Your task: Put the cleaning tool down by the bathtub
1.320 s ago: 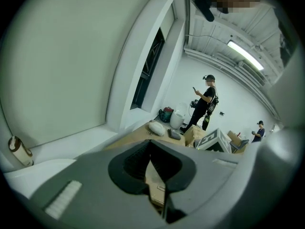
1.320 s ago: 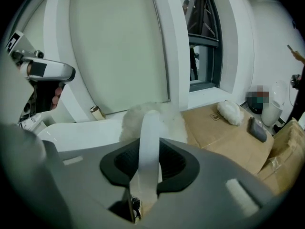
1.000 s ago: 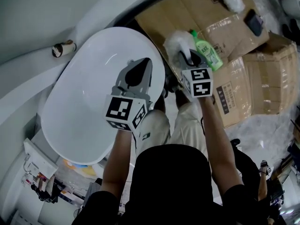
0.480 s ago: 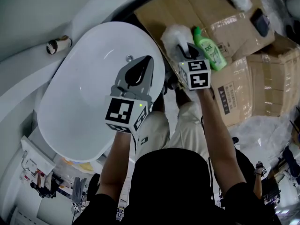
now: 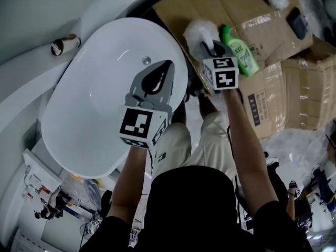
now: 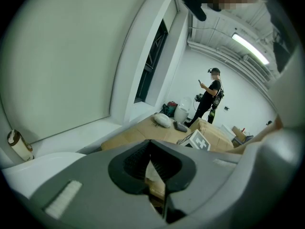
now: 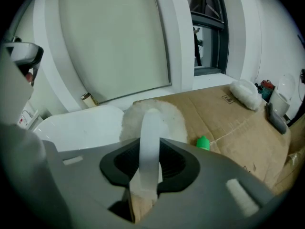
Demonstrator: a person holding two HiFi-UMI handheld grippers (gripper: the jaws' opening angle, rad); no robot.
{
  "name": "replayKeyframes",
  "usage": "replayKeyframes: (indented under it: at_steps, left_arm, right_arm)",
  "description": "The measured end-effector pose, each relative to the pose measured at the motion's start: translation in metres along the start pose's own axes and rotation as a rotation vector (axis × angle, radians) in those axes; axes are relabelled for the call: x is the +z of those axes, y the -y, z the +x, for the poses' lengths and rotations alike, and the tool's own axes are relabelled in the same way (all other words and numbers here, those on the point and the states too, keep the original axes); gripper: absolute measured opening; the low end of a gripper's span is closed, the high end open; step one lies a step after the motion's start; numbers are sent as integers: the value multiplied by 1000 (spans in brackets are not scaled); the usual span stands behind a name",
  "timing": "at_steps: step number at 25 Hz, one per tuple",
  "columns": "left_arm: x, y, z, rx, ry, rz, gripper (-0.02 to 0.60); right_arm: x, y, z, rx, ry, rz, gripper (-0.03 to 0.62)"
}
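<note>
Beside the bathtub [image 5: 94, 104], over the flat brown cardboard [image 5: 273, 83], the right gripper [image 5: 209, 49] is pinching the cleaning tool [image 5: 199, 31] by its handle [image 7: 148, 142]. This handle is a smooth, half-clear white band that is arching up between the black ribbed pads. The head of the tool is a round, fluffy white pad. It is hanging just beside the rim of the tub and near a green plastic bottle [image 5: 240, 51], which is resting on the cardboard with its green cap on. Whether the pad is touching the cardboard, I cannot tell. The left gripper [image 5: 166, 66] is hovering over the tub, its jaws pressed together with nothing between them. The bathtub is oval, glossy and white, and it is showing only a small round metal drain [image 5: 146, 60] at its bottom. A short paper roll [image 5: 64, 44] is lying on the white ledge behind the tub. Farther on the cardboard, a second fluffy white pad [image 7: 245, 93] is resting.
</note>
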State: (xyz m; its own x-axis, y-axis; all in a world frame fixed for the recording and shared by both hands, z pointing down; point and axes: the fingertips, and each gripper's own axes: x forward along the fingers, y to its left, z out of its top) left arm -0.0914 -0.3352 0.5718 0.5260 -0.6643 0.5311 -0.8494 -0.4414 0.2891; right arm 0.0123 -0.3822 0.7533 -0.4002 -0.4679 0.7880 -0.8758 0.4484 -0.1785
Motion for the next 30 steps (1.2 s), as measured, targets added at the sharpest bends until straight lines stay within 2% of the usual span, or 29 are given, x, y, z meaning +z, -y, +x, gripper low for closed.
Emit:
replayKeyframes:
  at_steps: [15,30]
  left_arm:
    - [-17,-9,-4,0,-10,-33,-2]
    - [-22,-14,-5,4,-17,-32,-2]
  right_arm:
    - [-8,2,18,-22,-24,-12,95]
    - [-5,7,28,-33,-16,-19,95]
